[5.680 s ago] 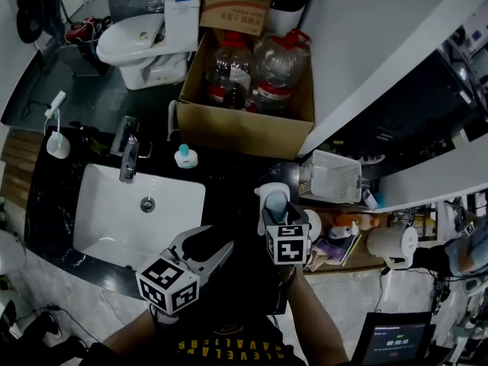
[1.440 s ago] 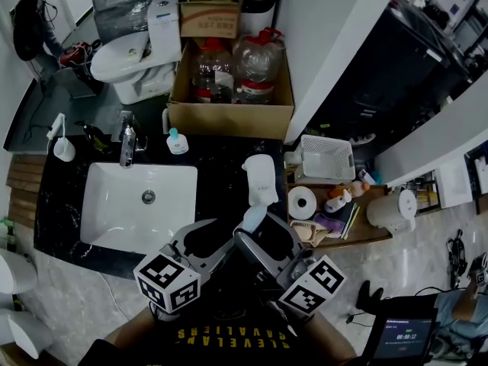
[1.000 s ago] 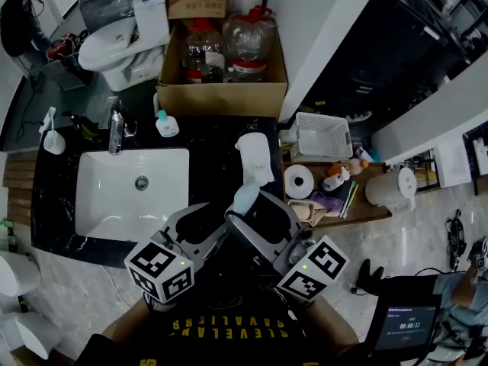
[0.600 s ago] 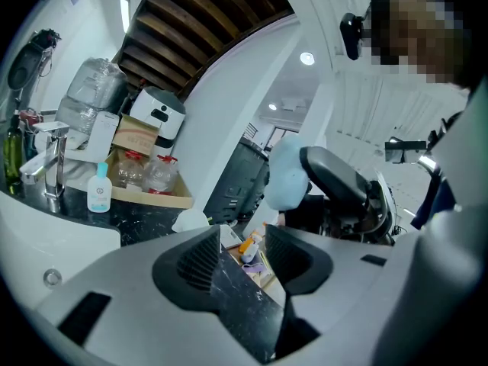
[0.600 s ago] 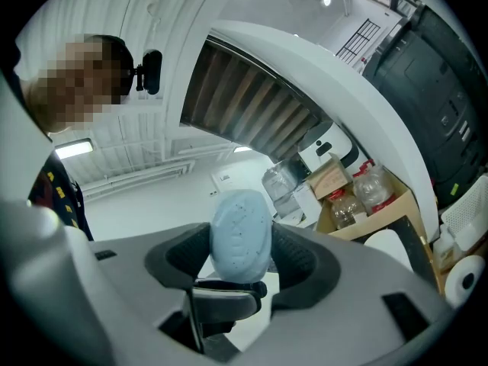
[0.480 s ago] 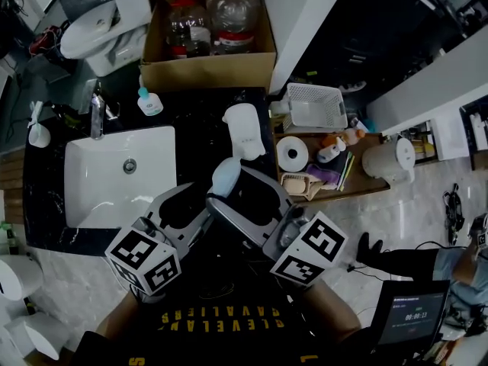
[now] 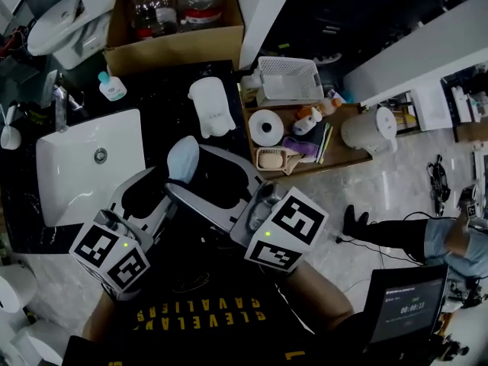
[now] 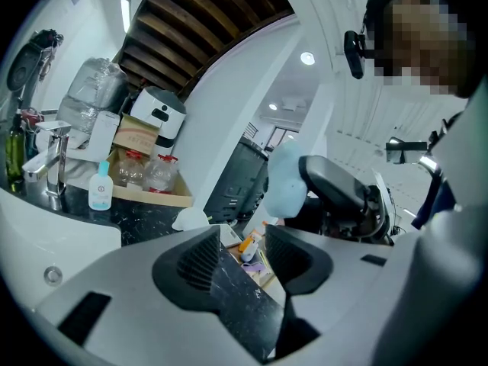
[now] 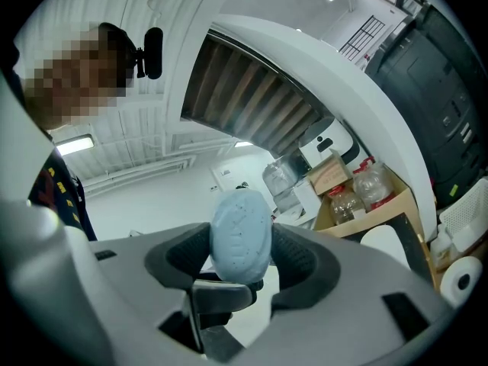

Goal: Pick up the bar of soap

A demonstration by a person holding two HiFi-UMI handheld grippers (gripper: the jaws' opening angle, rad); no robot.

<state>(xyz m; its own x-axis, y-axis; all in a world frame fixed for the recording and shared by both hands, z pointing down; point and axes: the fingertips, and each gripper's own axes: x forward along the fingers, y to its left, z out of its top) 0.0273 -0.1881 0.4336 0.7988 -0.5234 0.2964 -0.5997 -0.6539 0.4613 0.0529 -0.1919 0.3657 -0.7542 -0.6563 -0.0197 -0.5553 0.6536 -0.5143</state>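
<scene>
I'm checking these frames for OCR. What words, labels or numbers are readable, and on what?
"CLEVELAND CAVALIERS", seen upside down, on the person's black shirt.
Timer digits on the screen: too small to read surely.
Red print on the cardboard carton: blurred.
Label on the small bottle: too small.
Bar of soap: no readable stamp.
Marker cubes: square patterns only, no letters.

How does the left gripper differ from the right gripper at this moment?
The right gripper is shut on the pale blue bar of soap; the left gripper is open, with nothing between its jaws. In the head view the right gripper reaches further forward, so its tip lies just beyond the left gripper's. Both have the same grey two-jaw build.
</scene>
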